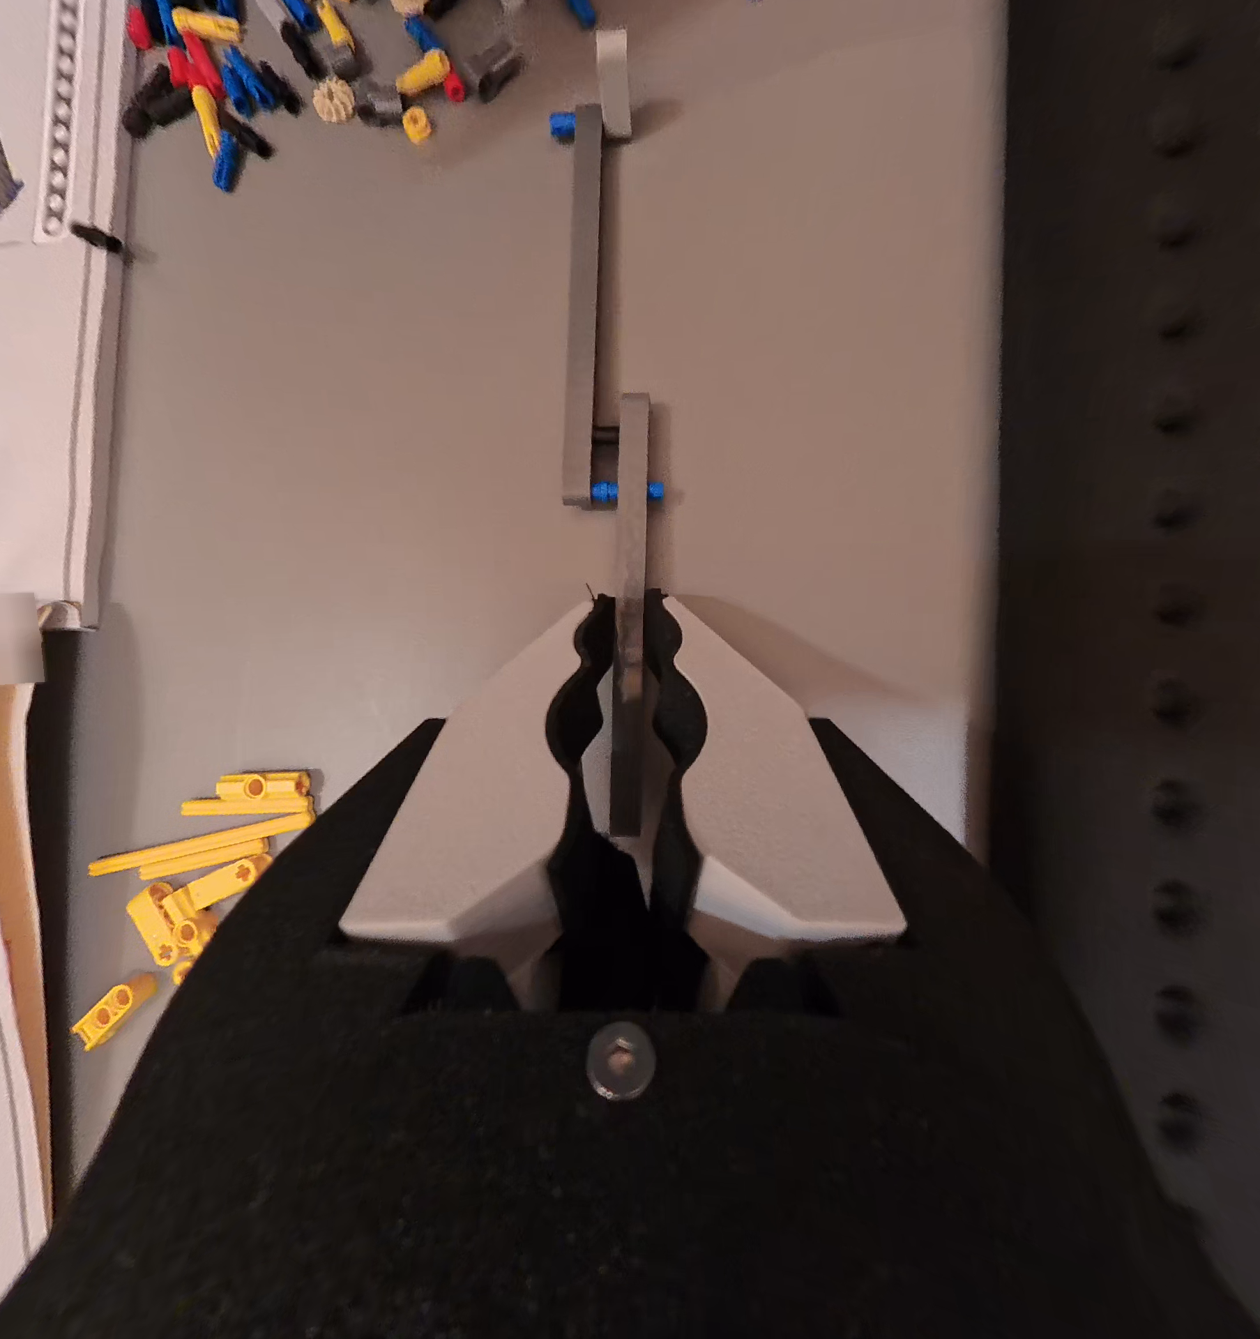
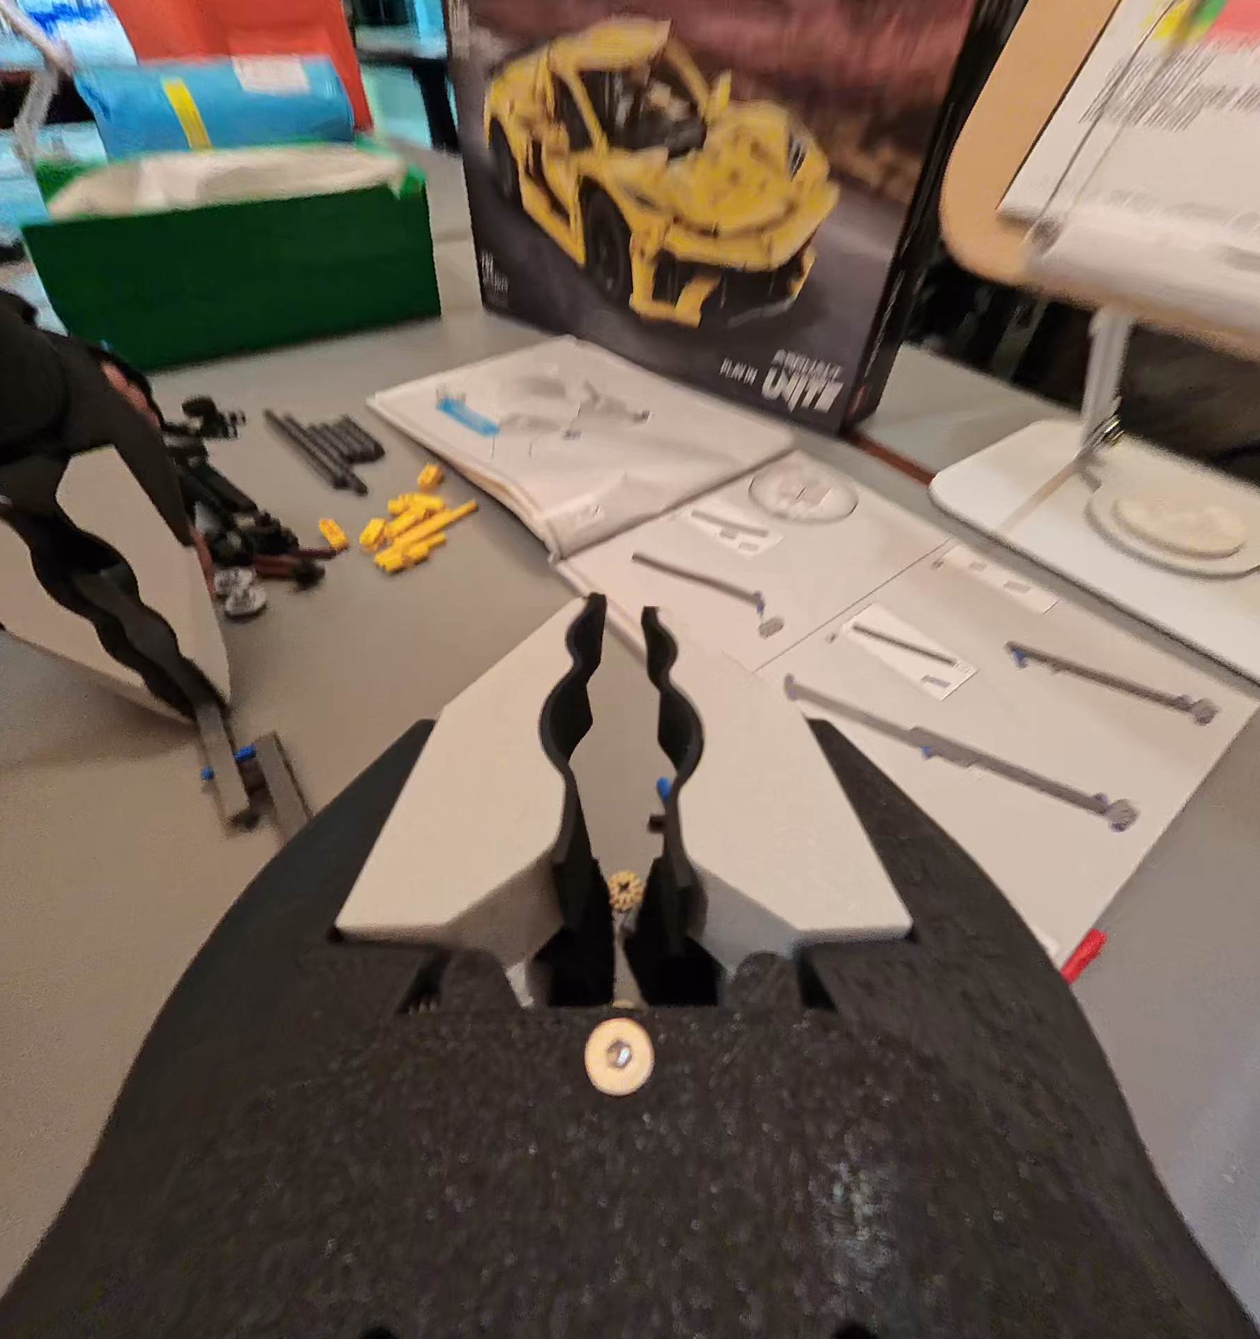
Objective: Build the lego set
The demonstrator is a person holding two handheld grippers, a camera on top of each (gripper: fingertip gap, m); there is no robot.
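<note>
The near end of the grey beam [image 1: 628, 724] sits hidden between the left hand-held gripper [image 1: 627, 601] pads; the mixed pin pile [image 1: 286, 65] is cut by the top edge; the car box [image 2: 685, 203] is blurred

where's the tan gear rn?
Left wrist view: tan gear lies on the table, top left, in the loose pin pile. Right view shows it low between the right tongs.

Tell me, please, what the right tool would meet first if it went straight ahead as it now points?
Probably the open instruction pages lying on the table just beyond the right tool; nothing else shows between, though blur leaves depth uncertain.
</note>
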